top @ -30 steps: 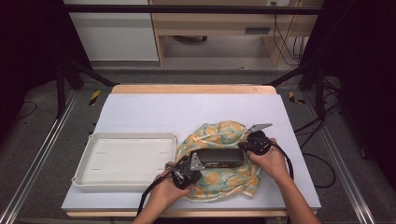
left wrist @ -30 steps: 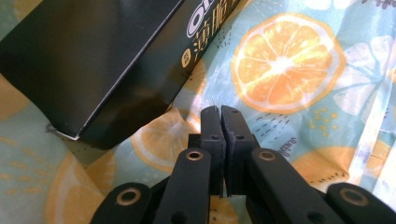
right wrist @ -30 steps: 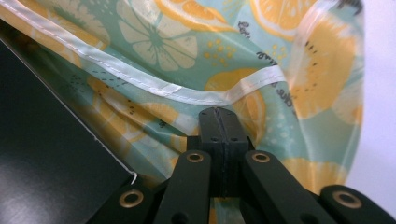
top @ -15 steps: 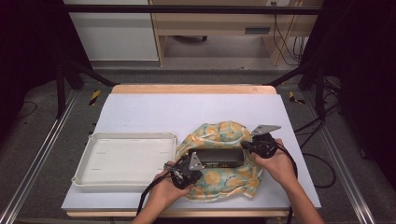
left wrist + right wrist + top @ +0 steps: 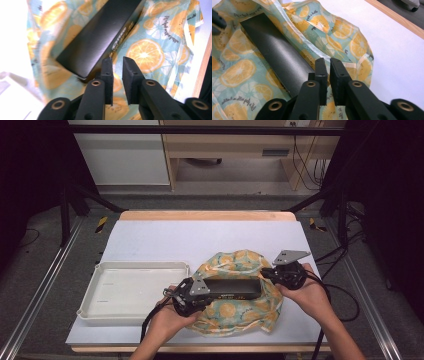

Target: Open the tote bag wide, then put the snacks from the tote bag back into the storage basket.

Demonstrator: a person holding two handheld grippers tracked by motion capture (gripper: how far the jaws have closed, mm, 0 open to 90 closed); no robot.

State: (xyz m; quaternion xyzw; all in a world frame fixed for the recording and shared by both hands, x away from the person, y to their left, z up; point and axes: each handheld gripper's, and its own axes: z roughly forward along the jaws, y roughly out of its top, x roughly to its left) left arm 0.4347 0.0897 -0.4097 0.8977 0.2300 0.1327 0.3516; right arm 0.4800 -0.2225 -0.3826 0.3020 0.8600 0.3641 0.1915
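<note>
A long black box (image 5: 232,289) is seen lying on an orange-print cloth (image 5: 235,312) on the bench (image 5: 200,240). The left tool (image 5: 186,296) is set at its left end, the right tool (image 5: 280,274) at its right end; both jaw pairs are narrowly parted, nothing gripped.

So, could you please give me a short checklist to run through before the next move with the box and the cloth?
1. Black box lies on the orange-print cloth: ok.
2. Left tool at the box's near end, jaws slightly apart with nothing visible between them: ok.
3. Right tool at the box's other end, jaws slightly apart: ok.
4. Either tool already pinching cloth: cannot tell.
5. White tray beside the cloth, nothing in it: ok.
6. Cloth fully on the table: ok, though its front edge lies close to the table's edge.
</note>
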